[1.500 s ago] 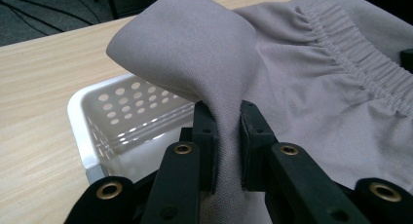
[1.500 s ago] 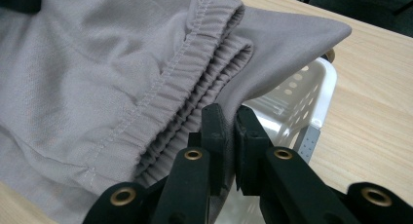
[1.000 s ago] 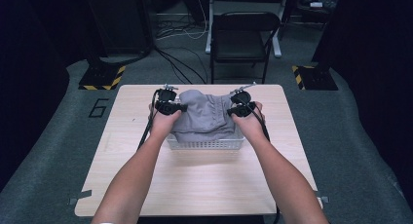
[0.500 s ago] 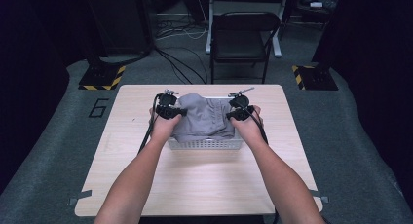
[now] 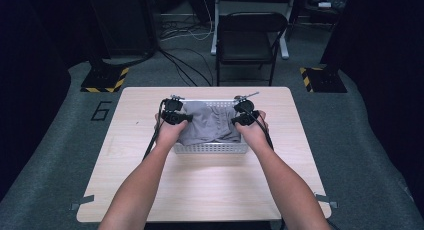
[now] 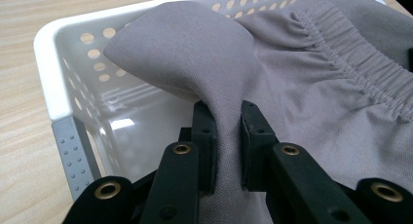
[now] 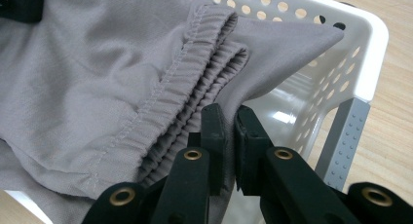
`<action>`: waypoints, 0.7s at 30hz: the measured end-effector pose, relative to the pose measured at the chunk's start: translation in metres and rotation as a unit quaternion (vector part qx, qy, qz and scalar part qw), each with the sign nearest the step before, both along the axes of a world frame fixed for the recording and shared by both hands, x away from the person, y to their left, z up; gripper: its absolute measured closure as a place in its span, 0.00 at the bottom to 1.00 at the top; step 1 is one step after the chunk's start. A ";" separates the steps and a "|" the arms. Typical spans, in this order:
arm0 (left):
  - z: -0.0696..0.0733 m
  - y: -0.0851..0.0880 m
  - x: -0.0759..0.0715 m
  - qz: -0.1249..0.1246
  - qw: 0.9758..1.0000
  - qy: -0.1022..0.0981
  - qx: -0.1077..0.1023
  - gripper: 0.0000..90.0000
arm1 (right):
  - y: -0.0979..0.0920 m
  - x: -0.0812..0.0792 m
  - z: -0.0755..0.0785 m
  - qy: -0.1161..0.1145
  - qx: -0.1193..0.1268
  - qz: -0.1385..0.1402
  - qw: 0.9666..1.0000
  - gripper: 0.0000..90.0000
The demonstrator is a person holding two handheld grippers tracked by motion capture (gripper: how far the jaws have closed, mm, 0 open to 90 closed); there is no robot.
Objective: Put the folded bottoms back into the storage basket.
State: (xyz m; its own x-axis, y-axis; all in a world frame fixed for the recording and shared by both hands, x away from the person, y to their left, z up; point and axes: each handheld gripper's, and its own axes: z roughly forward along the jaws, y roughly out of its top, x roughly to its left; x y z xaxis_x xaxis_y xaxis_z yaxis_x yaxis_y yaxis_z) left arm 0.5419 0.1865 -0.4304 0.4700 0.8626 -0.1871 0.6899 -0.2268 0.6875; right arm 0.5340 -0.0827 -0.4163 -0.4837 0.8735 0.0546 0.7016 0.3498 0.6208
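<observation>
Both tools, left [image 5: 186, 118] & right [image 5: 235, 121], pinch grey shorts [image 5: 210, 122], waistband running left-right across basket [image 5: 212, 148].

High view looks forward-down on the table [image 5: 150, 190] from above; both gripper views sit close, sharing the cloth [image 6: 311, 83] and basket [image 7: 375, 44] at frame centre.

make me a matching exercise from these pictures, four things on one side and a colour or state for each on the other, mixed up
Things:
1. basket
2. garment
3. chair
4. left tool

States:
A. black, standing behind the table
B. shut on a fold of cloth
C. grey, with a gathered elastic band
D. white, with holes in its walls

Pairs: 1-D, 2-C, 3-A, 4-B
</observation>
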 end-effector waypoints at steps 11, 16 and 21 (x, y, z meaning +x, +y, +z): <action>-0.004 0.000 0.002 0.003 1.000 0.009 0.010 0.87 | 0.001 0.002 -0.009 0.007 -0.003 -0.005 1.000 0.94; -0.008 -0.001 0.001 0.013 1.000 0.004 0.017 0.75 | 0.004 0.002 -0.013 0.008 -0.003 -0.010 1.000 0.86; -0.008 0.003 -0.001 0.025 0.999 -0.001 0.023 0.58 | 0.002 0.003 -0.015 0.005 -0.007 -0.014 1.000 0.73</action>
